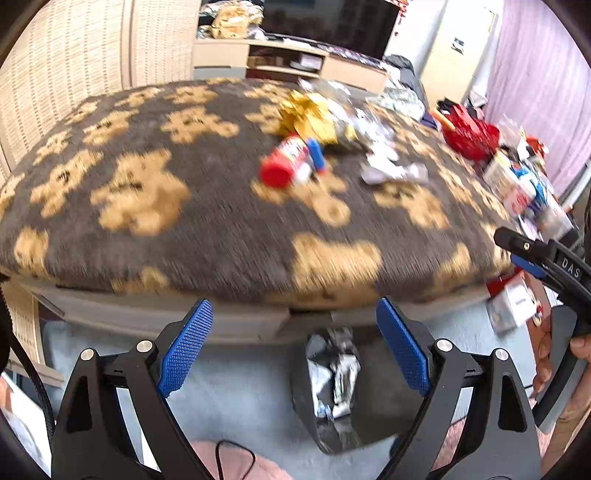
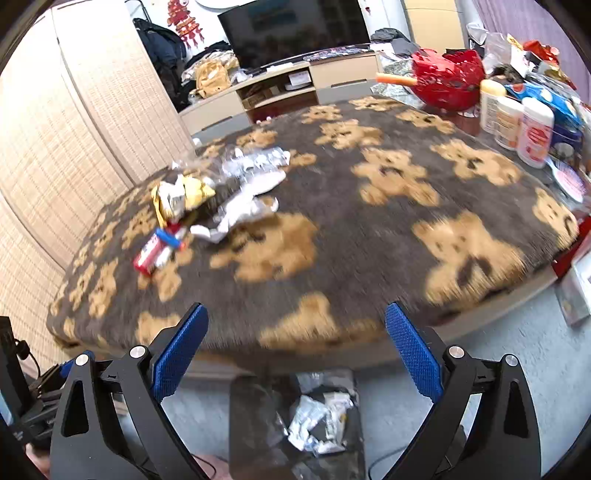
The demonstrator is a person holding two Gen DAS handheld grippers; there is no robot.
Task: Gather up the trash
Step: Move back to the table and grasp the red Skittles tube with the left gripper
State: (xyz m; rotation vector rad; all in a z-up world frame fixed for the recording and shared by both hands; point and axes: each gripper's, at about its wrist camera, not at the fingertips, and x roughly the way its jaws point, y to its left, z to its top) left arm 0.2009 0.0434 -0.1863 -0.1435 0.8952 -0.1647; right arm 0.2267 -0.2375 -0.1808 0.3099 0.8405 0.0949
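Trash heaped on the far part of a table draped in a dark cloth with tan bear figures: yellow crinkled wrapper, silver foil scraps, red-capped tube with a small blue piece touching it. Seen again from the right wrist view as yellow wrapper, foil and red packet, toward the table's left side.

More discarded foil and paper lying in a black bin on the pale floor, just below the near table edge; same bin directly under the right tool.

Left gripper held low at the table's front edge, pointing across the tabletop, jaws spread wide, blue pads well apart, nothing between them, bin visible through the gap. Right gripper in a matching pose, level with the table edge, jaws spread, blue pads empty. Right tool also visible at the right margin of the left view, black handle gripped in a hand, angled up and leftward toward the table.

Red openwork basket and white bottles standing at the far right corner, well apart from the litter. Dark television on a low cabinet beyond. Both frames motion-blurred.
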